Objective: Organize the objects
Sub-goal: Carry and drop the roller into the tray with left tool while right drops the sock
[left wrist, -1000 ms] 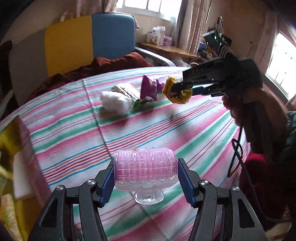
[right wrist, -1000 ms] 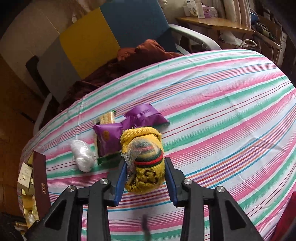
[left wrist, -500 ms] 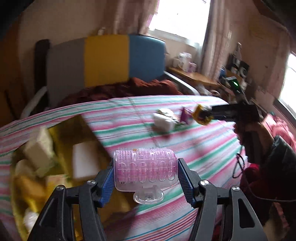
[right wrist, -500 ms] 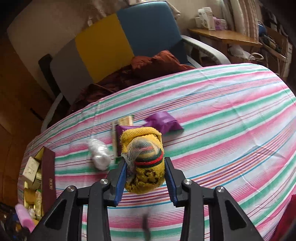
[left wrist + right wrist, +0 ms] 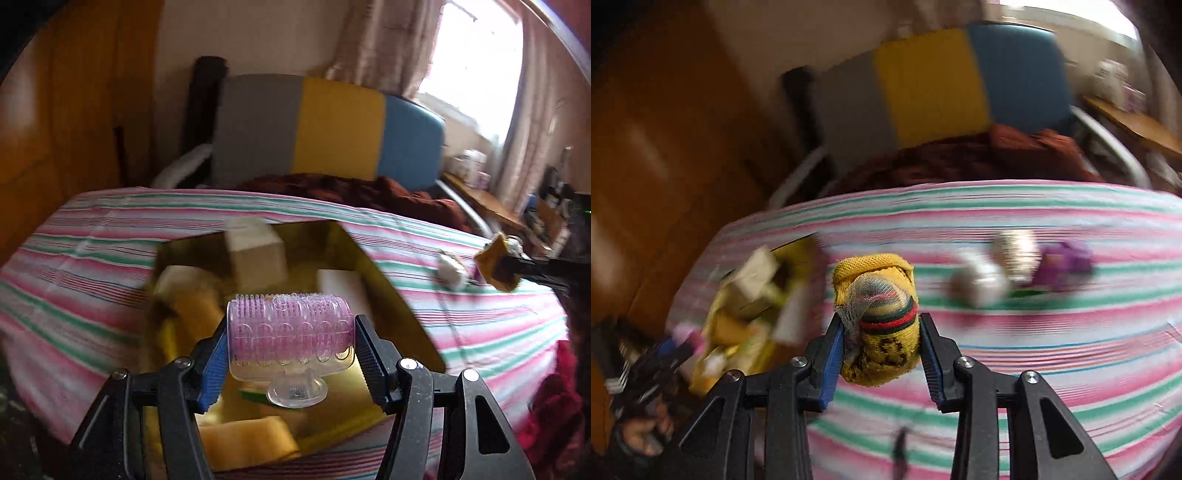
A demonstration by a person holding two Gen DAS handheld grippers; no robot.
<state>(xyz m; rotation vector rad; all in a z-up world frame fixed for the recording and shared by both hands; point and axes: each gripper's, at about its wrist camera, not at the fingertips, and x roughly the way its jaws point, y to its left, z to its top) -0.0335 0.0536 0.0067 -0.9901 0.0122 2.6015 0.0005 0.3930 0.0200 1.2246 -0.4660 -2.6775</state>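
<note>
left wrist view: the left gripper (image 5: 290, 354) is clamped on a pink hair roller (image 5: 290, 334) in a clear plastic case, the two blue pads pressing its ends so it lies crosswise between them, with a small clear foot sticking out below. the roller is held up in the air above an open gold box (image 5: 384, 277) that sits on the striped tablecloth (image 5: 92, 258). inside the box lie several pale and yellow blocks, blurred; one pale block (image 5: 256, 254) leans at the far side of the box and a white one (image 5: 341, 288) sits by the right wall. far to the right, the right gripper (image 5: 517, 267) reaches in over the cloth with a yellow sock bundle (image 5: 495, 267) at its tip, and a small white lump (image 5: 450, 271) lies on the cloth just beside it. behind the table stands a chair with a grey, yellow and blue back (image 5: 332, 129).

right wrist view: the right gripper (image 5: 881, 350) is closed on the yellow sock bundle (image 5: 875, 317), a rolled sock with a red and green band and a bit of netting, held above the cloth. the picture is smeared. to the left is the gold box (image 5: 798, 251) with its jumble of blocks, and at the lower left edge the left gripper (image 5: 657, 365) shows dimly. to the right on the cloth lie the white lump (image 5: 979, 284) and a purple packet (image 5: 1063, 262), well apart from the box.
</note>
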